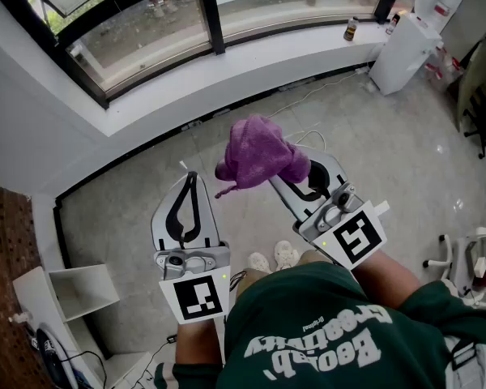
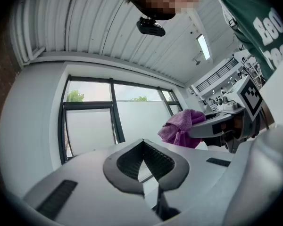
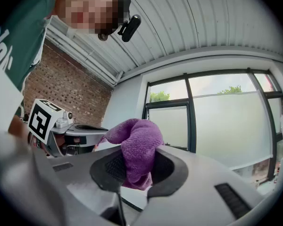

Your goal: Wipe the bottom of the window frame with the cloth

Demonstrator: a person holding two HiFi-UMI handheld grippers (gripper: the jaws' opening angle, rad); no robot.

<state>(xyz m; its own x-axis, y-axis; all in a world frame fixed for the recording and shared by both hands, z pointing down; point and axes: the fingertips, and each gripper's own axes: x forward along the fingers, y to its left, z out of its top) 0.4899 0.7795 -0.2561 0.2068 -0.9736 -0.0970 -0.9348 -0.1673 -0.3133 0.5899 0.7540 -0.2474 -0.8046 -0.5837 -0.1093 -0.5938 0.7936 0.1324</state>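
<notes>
Right gripper (image 3: 137,167): closed on the purple cloth (image 1: 257,154). A fold of it is pinched between the jaw pads, and the rest bunches over the tips and hangs toward 9 o'clock.
Cloth position: held up in the air above the floor (image 1: 389,168), well short of the window. It touches neither the frame nor the sill.
Left gripper (image 1: 189,178): closed, with the tips meeting and nothing between them. The pads leave only their own leaf-shaped gap.
Grippers together: side by side, the left one at 9 o'clock of the right. Both point toward 12 o'clock, and the right one leans toward 11.
Window frame (image 1: 142,70): dark bars around frosted and clear panes, curving across the room from 10 to 1 o'clock of the person. Its bottom rail runs along the top of the sill.
Sill (image 1: 251,65): a broad white ledge below the frame, following the same curve.
Small bottle (image 1: 351,29): upright on the sill out at 1 o'clock.
White cabinet (image 1: 405,49): on the floor just beside the sill's far end, at 2 o'clock.
Cable (image 1: 301,100): loose on the floor below the sill.
Person: green printed shirt (image 1: 332,335), with pale shoes (image 1: 274,258) showing between the grippers.
Brick wall (image 1: 2,250): at 8 o'clock, with a white shelf unit (image 1: 73,286) against it.
</notes>
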